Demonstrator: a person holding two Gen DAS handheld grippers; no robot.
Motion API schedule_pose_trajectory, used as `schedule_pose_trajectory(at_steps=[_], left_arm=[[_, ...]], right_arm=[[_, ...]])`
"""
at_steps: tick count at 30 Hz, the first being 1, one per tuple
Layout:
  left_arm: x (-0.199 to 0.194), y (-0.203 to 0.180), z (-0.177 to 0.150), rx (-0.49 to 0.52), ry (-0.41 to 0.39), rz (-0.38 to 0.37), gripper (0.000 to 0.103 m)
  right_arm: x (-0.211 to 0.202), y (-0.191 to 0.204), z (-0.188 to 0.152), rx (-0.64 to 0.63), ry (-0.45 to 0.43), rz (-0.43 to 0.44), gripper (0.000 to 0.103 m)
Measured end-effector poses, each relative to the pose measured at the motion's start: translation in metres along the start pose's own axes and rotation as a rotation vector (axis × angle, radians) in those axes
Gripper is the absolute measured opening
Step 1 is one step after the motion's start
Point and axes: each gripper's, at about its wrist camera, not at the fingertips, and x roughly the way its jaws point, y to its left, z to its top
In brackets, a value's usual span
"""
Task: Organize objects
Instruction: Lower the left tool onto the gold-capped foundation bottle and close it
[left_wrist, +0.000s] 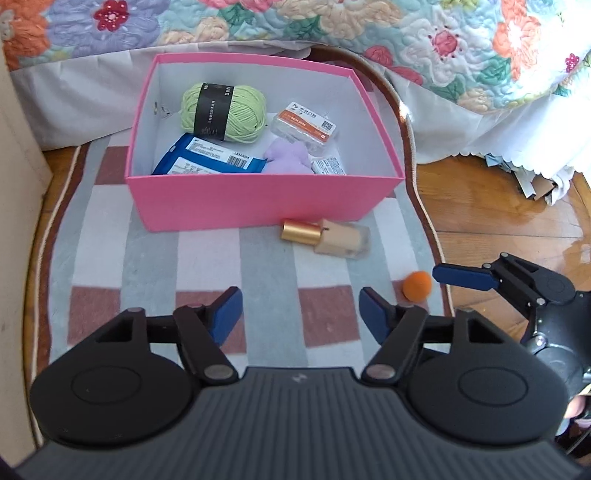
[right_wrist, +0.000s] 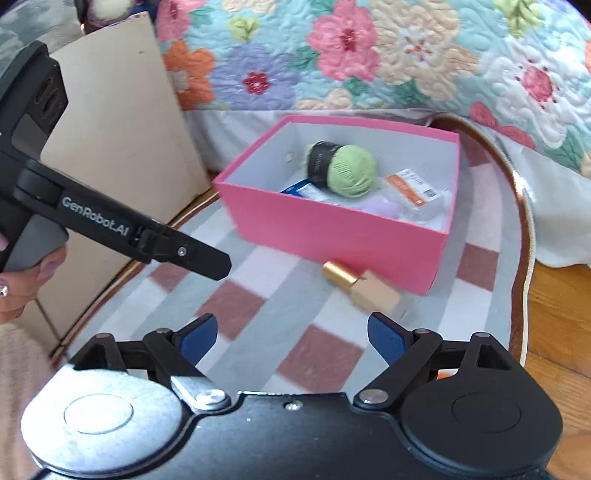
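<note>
- My left gripper (left_wrist: 301, 310): fingers spread wide, empty, above the checked rug (left_wrist: 155, 266).
- My right gripper (right_wrist: 291, 338): likewise wide apart, nothing between the pads.
- Pink box (left_wrist: 258, 203): on the rug; holds green yarn (left_wrist: 223, 112), a blue packet (left_wrist: 207, 157), a purple soft item (left_wrist: 288, 158), an orange-labelled pack (left_wrist: 306, 125).
- Gold-capped bottle (left_wrist: 325, 236): lying on its side just before the box's front wall.
- Orange pom-pom (left_wrist: 416, 285): on the rug, near my right gripper's finger.

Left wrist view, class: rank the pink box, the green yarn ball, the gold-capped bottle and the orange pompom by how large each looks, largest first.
1. pink box
2. green yarn ball
3. gold-capped bottle; it lies nearer the camera than the yarn, so their true order is less sure
4. orange pompom
</note>
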Motion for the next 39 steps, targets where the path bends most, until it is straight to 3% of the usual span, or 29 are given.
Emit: schedule_pose_trajectory(at_steps=[6, 11, 16, 24, 30, 33, 39], left_arm=[[0.043, 0.007, 0.001, 0.013, -0.057, -0.031, 0.076], [0.081, 0.018, 0.003, -0.055, -0.070, -0.045, 0.079], [0.105, 0.017, 0.003, -0.030, -0.119, -0.021, 0.079], [0.131, 0.017, 0.006, -0.014, -0.150, -0.047, 0.079], [0.141, 0.011, 0.003, 0.053, -0.168, -0.082, 0.079], [0.148, 0.011, 0.007, 0.030, -0.124, -0.104, 0.079], [0.154, 0.016, 0.008, 0.009, -0.140, -0.131, 0.079]], right_arm=[[0.036, -0.007, -0.014, -0.009, -0.053, -0.088, 0.091], [0.067, -0.019, -0.021, 0.024, -0.046, -0.162, 0.091], [0.093, -0.038, -0.027, 0.084, -0.012, -0.232, 0.091], [0.107, -0.054, -0.028, 0.171, 0.009, -0.196, 0.091], [0.120, -0.056, -0.027, 0.192, -0.005, -0.151, 0.090], [0.126, -0.055, -0.029, 0.170, 0.012, -0.144, 0.090], [0.131, -0.046, -0.030, 0.067, 0.019, -0.163, 0.092]])
